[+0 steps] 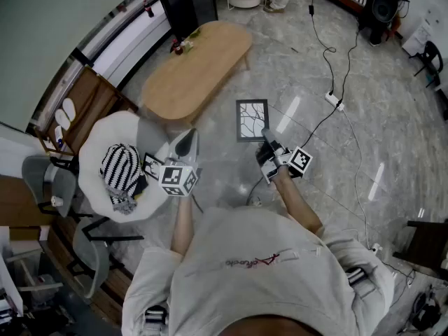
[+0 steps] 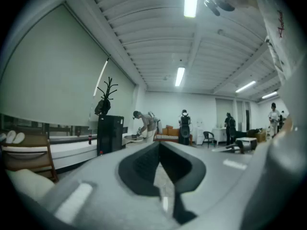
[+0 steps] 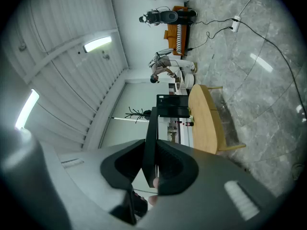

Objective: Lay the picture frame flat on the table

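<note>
Head view, frame: the picture frame (image 1: pixel 252 120) hangs in the air off the near end of the wooden tabletop (image 1: pixel 196 68). It does not touch the tabletop, its picture side is turned up towards you, and only floor is under it.
Head view, right gripper: your right gripper (image 1: pixel 268 142) has the frame by the corner farthest from the tabletop.
Head view, left gripper: your left gripper (image 1: pixel 187 140) is also off the near end of the tabletop, apart from the frame, and carries nothing.
Left gripper view, fingers: the fingers (image 2: pixel 141 169) are pressed together with nothing between them, and they point out across the room.
Right gripper view, fingers: the fingers (image 3: pixel 175 169) are pinching the thin dark edge of the frame (image 3: pixel 152 128), seen edge-on. The tabletop (image 3: pixel 204 119) lies beyond it.
Step in hand: I judge this is the carrying step, because the frame is not yet on the tabletop.
Next move: bring the frame over the tabletop and keep it level. Lower it until its back rests flat, and only then spread the right fingers. The hold is at one corner only, so go slowly or the frame may swing.
</note>
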{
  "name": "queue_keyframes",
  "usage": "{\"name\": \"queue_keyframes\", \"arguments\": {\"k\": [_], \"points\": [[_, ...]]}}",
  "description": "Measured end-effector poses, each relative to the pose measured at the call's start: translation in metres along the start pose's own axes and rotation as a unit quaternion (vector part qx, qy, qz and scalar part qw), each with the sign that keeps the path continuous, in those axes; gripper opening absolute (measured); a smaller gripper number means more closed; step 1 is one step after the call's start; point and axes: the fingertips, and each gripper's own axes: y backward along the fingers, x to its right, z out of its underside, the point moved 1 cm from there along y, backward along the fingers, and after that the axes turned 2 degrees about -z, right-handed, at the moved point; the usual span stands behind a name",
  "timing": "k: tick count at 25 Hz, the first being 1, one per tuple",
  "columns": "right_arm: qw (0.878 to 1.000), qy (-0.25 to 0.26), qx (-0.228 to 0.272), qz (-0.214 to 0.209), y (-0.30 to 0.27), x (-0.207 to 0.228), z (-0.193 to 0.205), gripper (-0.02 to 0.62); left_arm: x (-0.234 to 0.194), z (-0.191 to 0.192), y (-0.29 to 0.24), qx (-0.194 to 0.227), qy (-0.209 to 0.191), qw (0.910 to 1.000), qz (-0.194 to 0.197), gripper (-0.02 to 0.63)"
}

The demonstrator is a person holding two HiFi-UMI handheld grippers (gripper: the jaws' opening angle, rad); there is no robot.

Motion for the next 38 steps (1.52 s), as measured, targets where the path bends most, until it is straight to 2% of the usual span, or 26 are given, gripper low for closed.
{"name": "queue_keyframes", "arguments": {"k": [13, 23, 38], "points": [[1.000, -0.008, -0.021, -0.007, 0.001, 0.002, -0.029, 0.072, 0.025, -0.005, -0.024, -0.001, -0.014, 0.9998, -0.012, 0.000], [0.998, -0.018, -0.052, -0.012, 0.011, 0.010, -0.062, 0.072, 0.062, 0.004, -0.041, -0.005, -0.013, 0.9991, -0.039, 0.000], [0.998, -0.027, -0.058, -0.005, -0.007, 0.027, -0.083, 0.072, 0.054, 0.019, -0.068, -0.007, 0.004, 0.9987, -0.050, 0.000]]}}
